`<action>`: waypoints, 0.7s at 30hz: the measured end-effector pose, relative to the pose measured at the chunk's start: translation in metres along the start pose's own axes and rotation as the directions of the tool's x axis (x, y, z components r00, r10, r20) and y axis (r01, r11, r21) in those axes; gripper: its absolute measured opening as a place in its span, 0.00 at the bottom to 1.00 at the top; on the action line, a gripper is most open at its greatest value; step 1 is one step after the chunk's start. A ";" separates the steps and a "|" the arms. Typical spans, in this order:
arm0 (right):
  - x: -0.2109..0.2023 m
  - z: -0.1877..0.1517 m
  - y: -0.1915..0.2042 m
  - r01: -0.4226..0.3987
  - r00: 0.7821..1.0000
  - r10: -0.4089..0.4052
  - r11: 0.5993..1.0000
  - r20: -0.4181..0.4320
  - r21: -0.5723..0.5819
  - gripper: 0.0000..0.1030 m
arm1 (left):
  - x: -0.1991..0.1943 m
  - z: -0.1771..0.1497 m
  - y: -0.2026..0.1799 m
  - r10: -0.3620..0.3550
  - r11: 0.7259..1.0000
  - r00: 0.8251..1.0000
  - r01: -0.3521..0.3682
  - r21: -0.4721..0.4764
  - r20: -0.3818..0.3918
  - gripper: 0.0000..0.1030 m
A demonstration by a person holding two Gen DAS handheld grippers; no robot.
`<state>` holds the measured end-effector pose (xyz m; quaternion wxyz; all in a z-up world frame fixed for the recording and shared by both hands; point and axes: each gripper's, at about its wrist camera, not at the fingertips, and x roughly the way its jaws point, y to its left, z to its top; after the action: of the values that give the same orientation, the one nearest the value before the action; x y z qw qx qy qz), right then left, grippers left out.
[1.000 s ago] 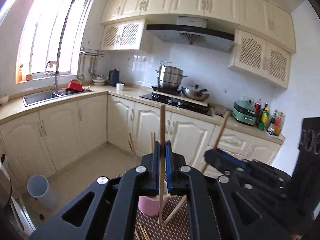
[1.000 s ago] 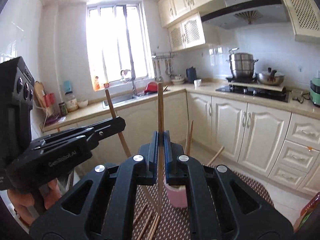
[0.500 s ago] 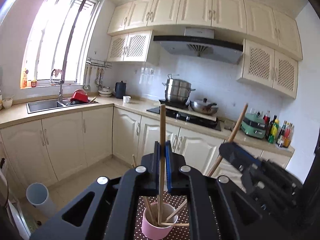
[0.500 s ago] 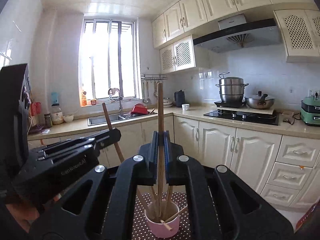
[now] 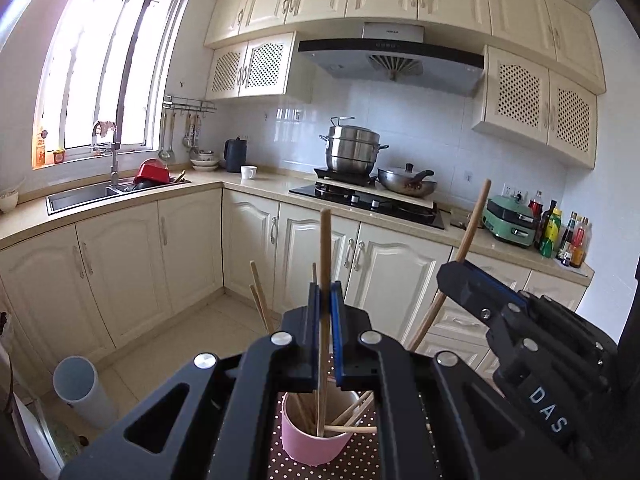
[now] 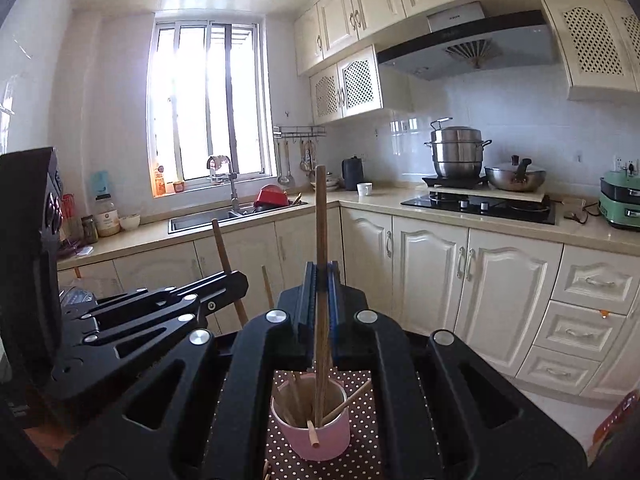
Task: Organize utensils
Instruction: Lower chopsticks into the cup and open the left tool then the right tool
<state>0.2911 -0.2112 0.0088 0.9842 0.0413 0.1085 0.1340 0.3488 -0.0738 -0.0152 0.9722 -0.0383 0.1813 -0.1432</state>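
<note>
A pink cup [image 5: 316, 444] with several wooden chopsticks in it stands on a brown dotted mat [image 5: 360, 464]. My left gripper [image 5: 325, 292] is shut on an upright light wooden chopstick [image 5: 325, 248] whose lower tip reaches inside the cup. To its right, the right gripper [image 5: 452, 276] grips a slanted chopstick [image 5: 472, 224]. In the right wrist view, my right gripper [image 6: 321, 276] is shut on a darker upright chopstick [image 6: 321, 216], its lower end down in the pink cup [image 6: 316, 436]. The left gripper [image 6: 236, 280] shows at the left with its chopstick [image 6: 222, 244].
Cream kitchen cabinets [image 5: 120, 264] and a counter with a sink [image 5: 80, 196] and a stove [image 5: 368, 200] run behind the mat. A grey bin [image 5: 80, 392] stands on the floor at the left. A loose chopstick [image 6: 266, 470] lies on the dotted mat [image 6: 360, 452] by the cup.
Both grippers have come down and closer over the pink cup. The lower tips of both held chopsticks now sit inside it. Both stay shut.
</note>
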 end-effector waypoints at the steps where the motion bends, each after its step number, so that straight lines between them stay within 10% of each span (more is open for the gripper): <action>1: 0.001 -0.002 -0.001 -0.001 1.000 0.001 1.000 -0.008 0.003 0.05 | 0.001 -0.002 0.000 0.000 1.000 1.000 0.000 0.003 -0.003 0.06; 21: 0.008 -0.022 -0.005 -0.018 0.995 0.022 0.999 -0.100 0.043 0.06 | -0.005 -0.017 0.012 0.019 1.000 0.999 -0.018 0.010 -0.030 0.31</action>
<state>0.2950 -0.2123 -0.0151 0.9749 0.0561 0.1604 0.1436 0.3413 -0.0607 -0.0304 0.9708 -0.0296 0.1958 -0.1357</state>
